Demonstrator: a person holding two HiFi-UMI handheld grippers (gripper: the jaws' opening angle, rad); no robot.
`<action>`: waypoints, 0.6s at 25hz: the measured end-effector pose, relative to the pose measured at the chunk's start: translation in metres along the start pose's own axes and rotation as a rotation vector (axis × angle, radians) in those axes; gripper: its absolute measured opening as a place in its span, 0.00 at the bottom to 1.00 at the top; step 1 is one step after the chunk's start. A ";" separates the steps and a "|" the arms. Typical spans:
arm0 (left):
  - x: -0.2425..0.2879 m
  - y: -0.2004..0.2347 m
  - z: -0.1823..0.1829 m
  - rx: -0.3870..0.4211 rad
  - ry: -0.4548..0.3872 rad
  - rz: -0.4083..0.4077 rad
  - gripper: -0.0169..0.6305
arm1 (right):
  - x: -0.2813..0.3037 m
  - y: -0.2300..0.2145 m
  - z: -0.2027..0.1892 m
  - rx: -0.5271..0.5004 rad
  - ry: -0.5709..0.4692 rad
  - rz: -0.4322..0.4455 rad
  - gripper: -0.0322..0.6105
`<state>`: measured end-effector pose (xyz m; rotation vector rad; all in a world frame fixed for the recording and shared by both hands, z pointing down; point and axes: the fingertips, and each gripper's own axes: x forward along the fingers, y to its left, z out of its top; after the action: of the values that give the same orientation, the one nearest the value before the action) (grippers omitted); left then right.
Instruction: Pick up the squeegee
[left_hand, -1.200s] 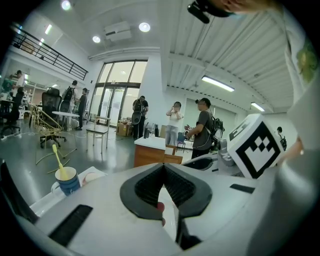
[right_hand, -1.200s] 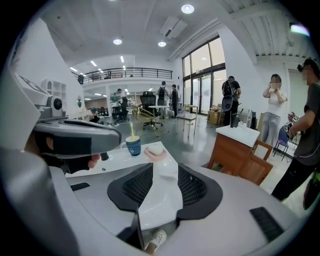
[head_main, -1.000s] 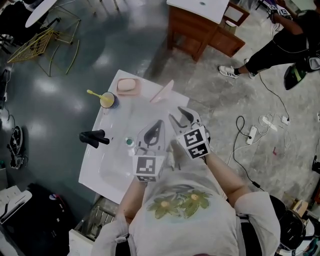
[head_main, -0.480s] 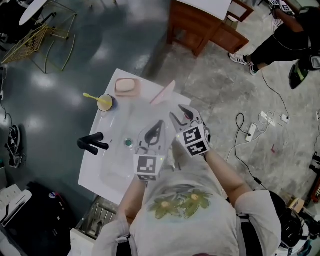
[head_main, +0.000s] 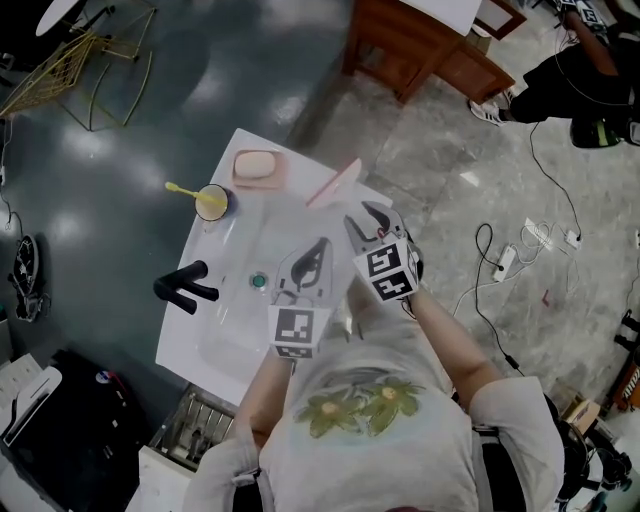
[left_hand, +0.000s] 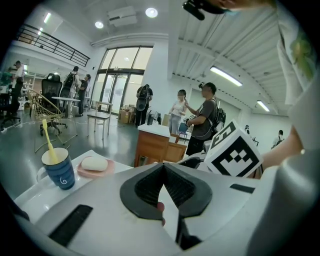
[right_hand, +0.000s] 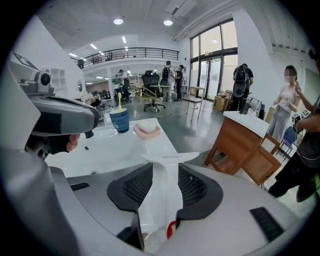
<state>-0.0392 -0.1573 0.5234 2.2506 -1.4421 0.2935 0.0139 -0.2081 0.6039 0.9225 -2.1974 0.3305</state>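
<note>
The squeegee (right_hand: 167, 176) has a white handle and a flat blade across its far end. My right gripper (right_hand: 167, 165) is shut on the handle, with the blade sticking out past the jaws. In the head view the blade end of the squeegee (head_main: 335, 183) looks pink and sits over the far right edge of the white sink counter (head_main: 190, 340), just beyond my right gripper (head_main: 368, 222). My left gripper (head_main: 318, 250) hangs over the basin beside it. In the left gripper view my left gripper (left_hand: 162, 167) is shut, its jaw tips meeting with nothing between them.
On the counter's far left stand a blue cup (head_main: 213, 203) with a yellow toothbrush and a pink soap dish (head_main: 256, 167) with a soap bar. A black faucet (head_main: 183, 290) is at the left edge. A wooden desk (head_main: 420, 50) and floor cables (head_main: 510, 262) lie beyond.
The head view has drifted slightly. Both grippers keep nearly the same places over the sink, and the right one stays shut on the squeegee.
</note>
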 end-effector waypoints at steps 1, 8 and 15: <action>0.001 0.001 -0.001 -0.002 0.004 0.001 0.04 | 0.002 -0.001 -0.001 -0.004 0.006 -0.002 0.26; 0.010 0.009 -0.010 0.001 0.034 0.005 0.04 | 0.016 -0.006 -0.008 -0.037 0.035 0.004 0.26; 0.018 0.014 -0.017 0.001 0.058 0.012 0.04 | 0.029 -0.011 -0.013 -0.043 0.048 0.000 0.26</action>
<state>-0.0426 -0.1683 0.5493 2.2162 -1.4268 0.3603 0.0140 -0.2243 0.6327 0.8827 -2.1524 0.3012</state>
